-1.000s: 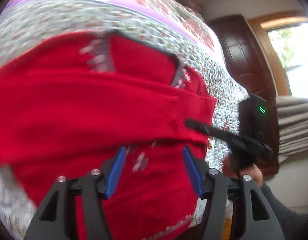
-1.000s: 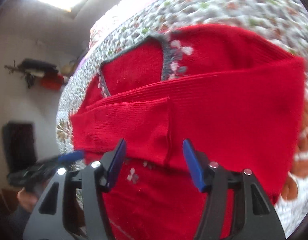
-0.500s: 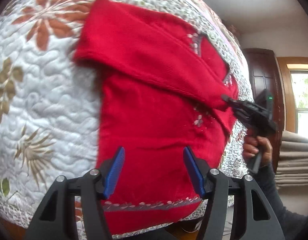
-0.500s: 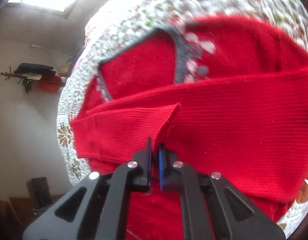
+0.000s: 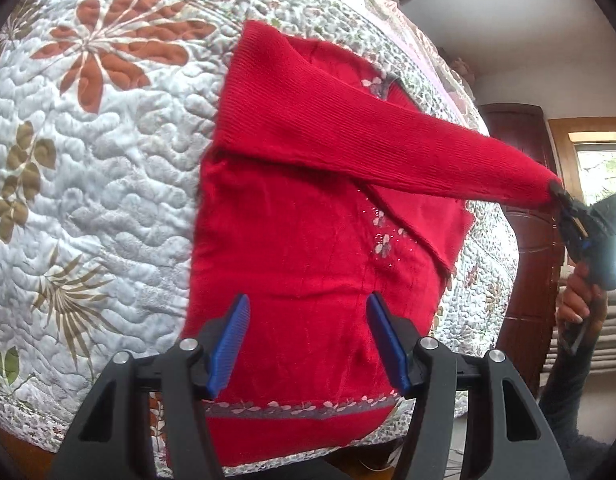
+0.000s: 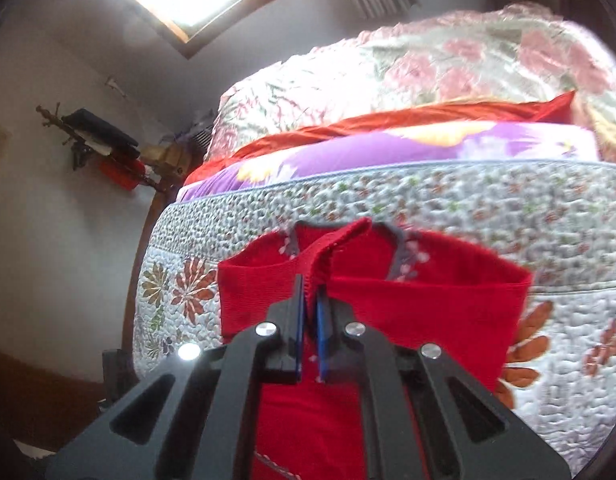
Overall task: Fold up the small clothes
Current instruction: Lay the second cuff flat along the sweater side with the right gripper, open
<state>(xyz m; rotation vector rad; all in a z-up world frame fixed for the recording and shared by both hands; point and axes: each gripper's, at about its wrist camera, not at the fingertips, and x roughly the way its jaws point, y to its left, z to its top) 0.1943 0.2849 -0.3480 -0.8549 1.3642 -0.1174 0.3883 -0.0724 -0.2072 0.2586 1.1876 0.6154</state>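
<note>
Only our left wrist view shows the right gripper (image 5: pixel 564 196) pinching the cuff of the red sweater's (image 5: pixel 300 248) sleeve (image 5: pixel 388 148), stretched off the quilted bed (image 5: pixel 108 152). Our left gripper (image 5: pixel 308 344) hovers spread above the sweater's hem.

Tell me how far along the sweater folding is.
Early. The red sweater lies flat on the quilt. In hand: the right gripper pinches a sleeve cuff, stretched off the body. The left gripper hovers open. Sleeves and body remain to be folded.
</note>
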